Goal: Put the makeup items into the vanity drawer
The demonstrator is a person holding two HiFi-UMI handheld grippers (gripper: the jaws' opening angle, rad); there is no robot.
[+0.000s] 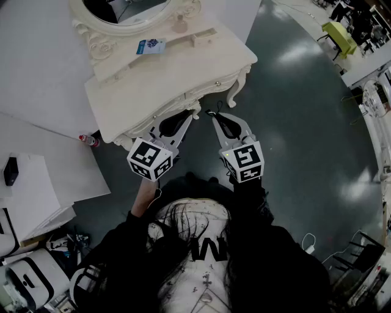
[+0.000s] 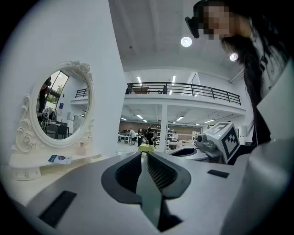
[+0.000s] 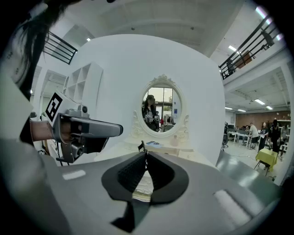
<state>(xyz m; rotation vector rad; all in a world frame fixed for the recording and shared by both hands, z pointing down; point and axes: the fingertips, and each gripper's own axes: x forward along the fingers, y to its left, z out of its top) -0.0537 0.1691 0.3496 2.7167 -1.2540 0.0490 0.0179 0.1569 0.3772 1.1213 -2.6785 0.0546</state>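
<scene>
A person's dark top [image 1: 201, 257] fills the picture at 6 o'clock, seen from above. Just beyond it two grippers are held side by side, each with a marker cube at its rear. The left gripper [image 1: 190, 115] [image 2: 143, 155] is closed, its jaws pressed together with nothing between them. The right gripper [image 1: 215, 115] [image 3: 145, 153] is closed likewise and grips nothing. Both tips are pointed toward 12 o'clock, close to each other, at the near edge of a cream vanity [image 1: 153, 85]. Whether they touch it cannot be told.

That near edge is run from 8 o'clock up to 2 o'clock. The drawer front [image 1: 208, 90] along it is seen shut, with a small knob [image 1: 217, 84] on it. A curved leg [image 1: 235, 92] is set at the vanity's right corner.

Open dark floor [image 1: 293, 122] is spread from 1 o'clock round to 5 o'clock. The left side is closed off by white panels [image 1: 43, 73] from 9 to 11 o'clock. A small red-capped bottle [image 1: 88, 140] is seen by the vanity's left corner.

On the raised shelf below the oval mirror [image 1: 128, 9] a flat blue-and-white packet [image 1: 151, 46] is laid, its long axis along the shelf, roughly 9 to 3 o'clock. A small pale bottle [image 1: 179, 25] is stood upright at 1 o'clock of the packet, at the mirror's foot.
</scene>
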